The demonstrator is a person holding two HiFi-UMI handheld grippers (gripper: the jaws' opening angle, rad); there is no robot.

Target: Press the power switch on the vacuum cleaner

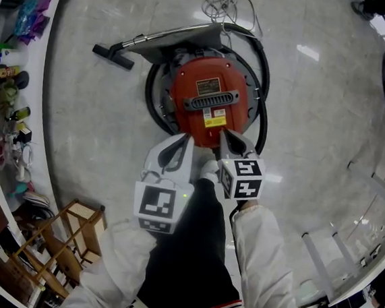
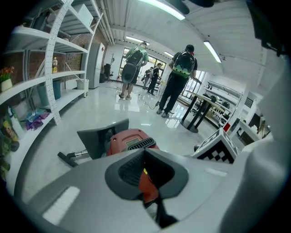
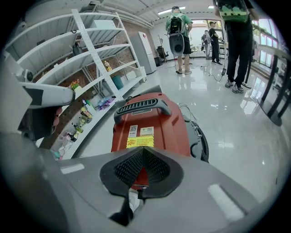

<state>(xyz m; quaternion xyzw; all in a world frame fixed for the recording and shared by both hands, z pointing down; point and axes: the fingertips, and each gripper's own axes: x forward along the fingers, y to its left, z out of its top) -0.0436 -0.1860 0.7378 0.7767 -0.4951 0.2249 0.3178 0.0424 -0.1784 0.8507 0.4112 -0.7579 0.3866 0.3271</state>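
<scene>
Grey plastic jaws on the left gripper (image 2: 145,151) meet tip to tip with nothing held, and through the gap behind their ribbed black pads (image 2: 125,170) we see a strip of red casing. The right gripper (image 3: 142,149) is the same: jaws closed on themselves, empty, pointing down at the near end of the vacuum cleaner (image 3: 150,123). From the head view the right tips lie over that near edge, just below the yellow label (image 1: 214,121), while the left tips hover at the casing's lower left rim; we cannot tell whether either one touches. We cannot pick out the power switch in any view. The yellow label carries red and black print too small for us to read, and above it sit two white labels (image 3: 139,131) with square codes, equally illegible. A black slotted handle (image 3: 142,106) crosses the red top, with a dark plate (image 1: 208,86) beyond it whose text is blurred. The vacuum cleaner stands on the glossy pale floor (image 1: 320,94), ringed by its black hose (image 1: 263,89), with the metal wand and nozzle (image 1: 114,54) lying to the left and a loose cable (image 1: 220,4) beyond. White shelves (image 1: 37,111) of small bottles run along the left, and people with backpacks (image 2: 177,77) stand far down the hall.
</scene>
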